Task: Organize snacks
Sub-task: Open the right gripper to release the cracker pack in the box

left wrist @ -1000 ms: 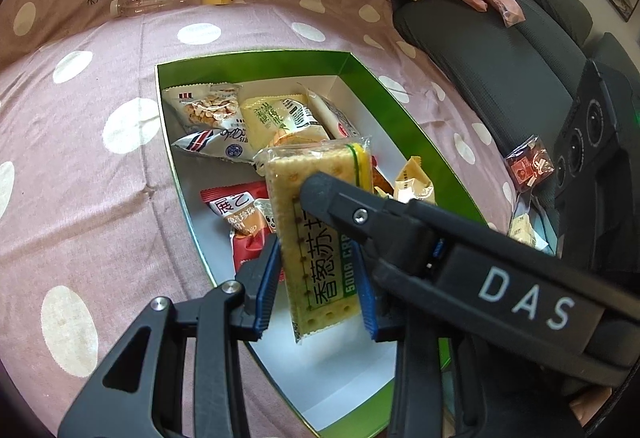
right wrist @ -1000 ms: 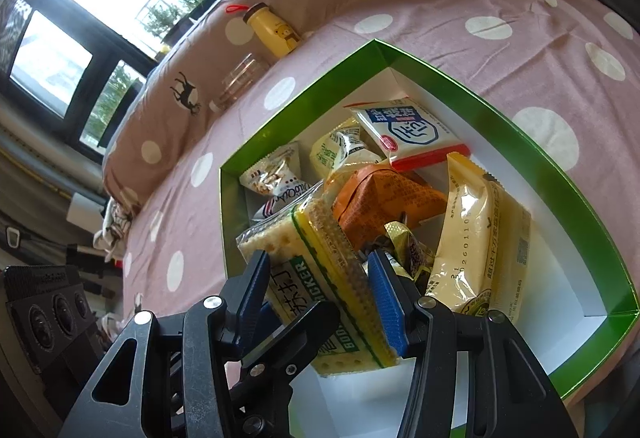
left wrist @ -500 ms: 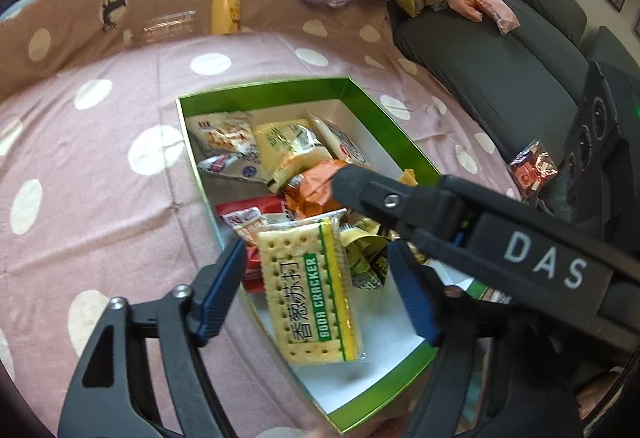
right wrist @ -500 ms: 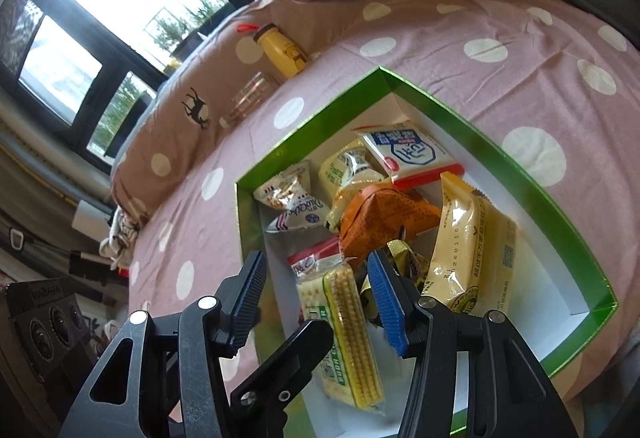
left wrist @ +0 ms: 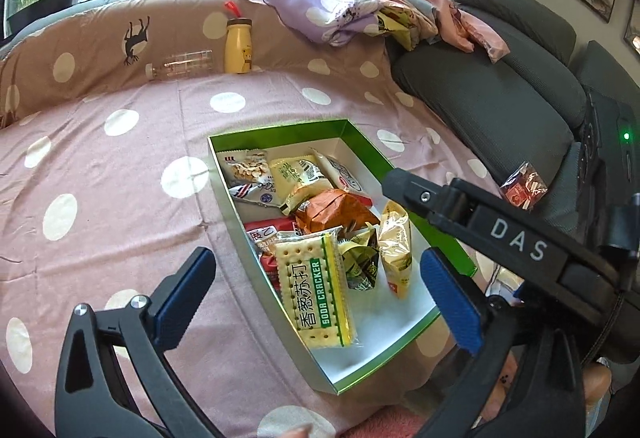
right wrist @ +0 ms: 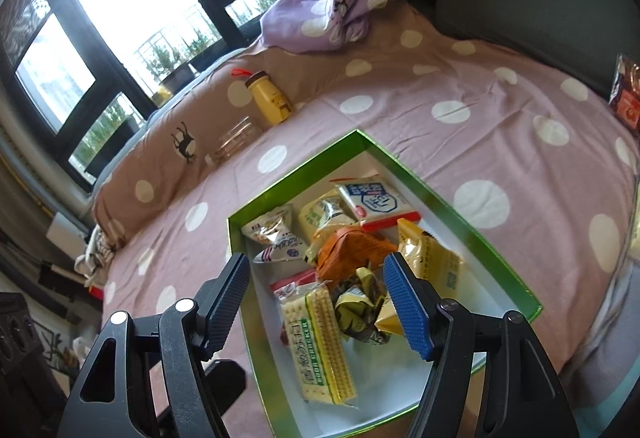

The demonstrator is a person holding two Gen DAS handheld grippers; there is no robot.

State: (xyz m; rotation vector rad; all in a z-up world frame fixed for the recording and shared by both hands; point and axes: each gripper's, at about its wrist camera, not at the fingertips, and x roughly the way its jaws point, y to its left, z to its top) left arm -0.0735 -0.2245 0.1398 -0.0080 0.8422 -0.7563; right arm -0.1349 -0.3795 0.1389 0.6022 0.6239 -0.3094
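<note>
A soda cracker pack (left wrist: 316, 294) (right wrist: 320, 338) lies flat near the front of the green box (left wrist: 280, 128) (right wrist: 304, 166), beside an orange packet (left wrist: 332, 212) (right wrist: 352, 250), a yellow packet (left wrist: 394, 250) and other snacks. My left gripper (left wrist: 316, 256) hovers above the pack with its jaws opening wide, and its pads touch nothing. My right gripper (right wrist: 316, 270) also hangs over the box. Its jaws are opening and it holds nothing. One of its black fingers (left wrist: 516, 242) crosses the left wrist view. A red snack packet (left wrist: 524, 188) (right wrist: 626, 94) rests on the grey sofa.
The box sits on a pink polka-dot cover (left wrist: 120, 178). A yellow bottle (left wrist: 238, 46) and a clear bottle lying on its side (left wrist: 180, 66) are at the back. Crumpled clothes (left wrist: 380, 10) are piled on the grey sofa (left wrist: 500, 98) at the right.
Both grippers let go of the soda cracker pack, which dropped flat into the box. Both have lifted up and back, and their jaws have spread.
</note>
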